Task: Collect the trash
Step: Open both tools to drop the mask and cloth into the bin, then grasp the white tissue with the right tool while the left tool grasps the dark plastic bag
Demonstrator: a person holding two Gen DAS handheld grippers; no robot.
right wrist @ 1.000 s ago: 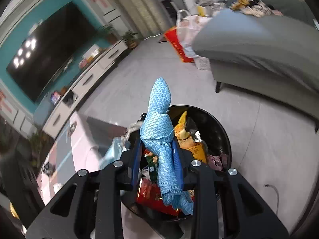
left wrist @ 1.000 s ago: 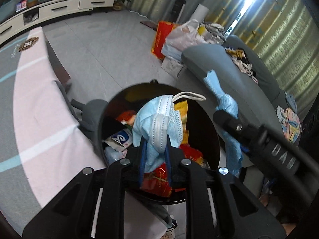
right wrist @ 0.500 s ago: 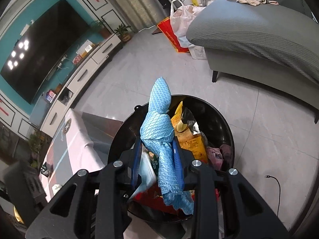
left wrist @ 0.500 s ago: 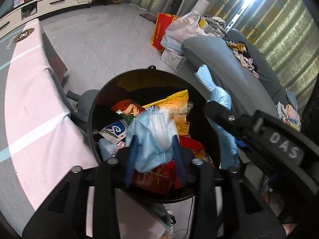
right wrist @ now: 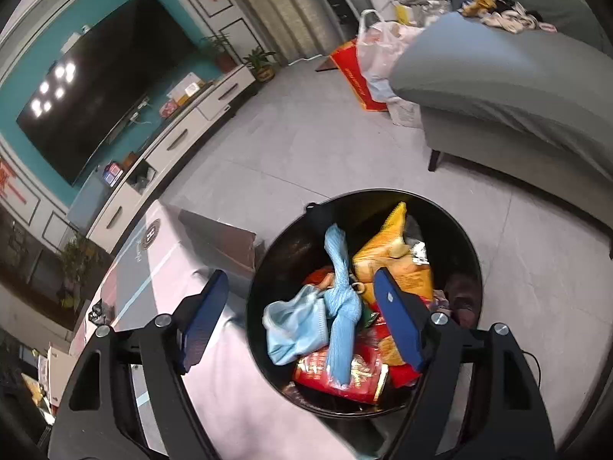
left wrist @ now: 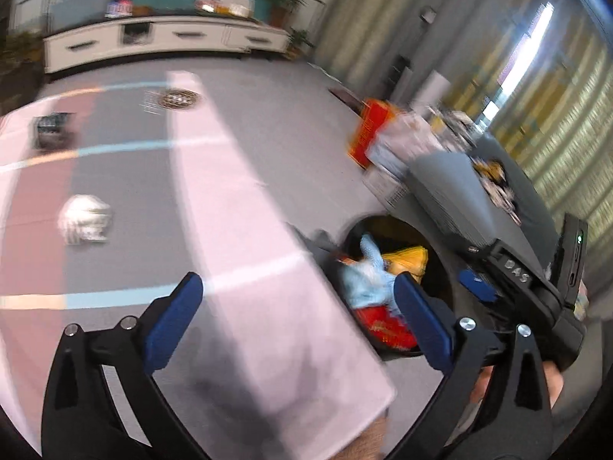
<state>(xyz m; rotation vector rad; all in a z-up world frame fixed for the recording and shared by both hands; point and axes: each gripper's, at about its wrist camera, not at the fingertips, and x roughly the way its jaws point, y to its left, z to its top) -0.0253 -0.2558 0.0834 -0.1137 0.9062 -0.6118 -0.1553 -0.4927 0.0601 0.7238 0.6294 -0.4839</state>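
Right wrist view: knotted blue cloth [right wrist: 339, 306] lies binned; both jaws opening, empty

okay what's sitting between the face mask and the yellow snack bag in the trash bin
In the right wrist view, the blue knotted cloth lies between the face mask and the yellow snack bag, inside the black bin.

The crumpled light-blue face mask [right wrist: 297, 324] and the twisted blue knit cloth [right wrist: 341, 306] have left the jaws and now lie in the round black trash bin [right wrist: 473, 264]; both grippers' jaws are opening, the left gripper [left wrist: 297, 306] swung over the pink-and-grey tablecloth [left wrist: 237, 199]
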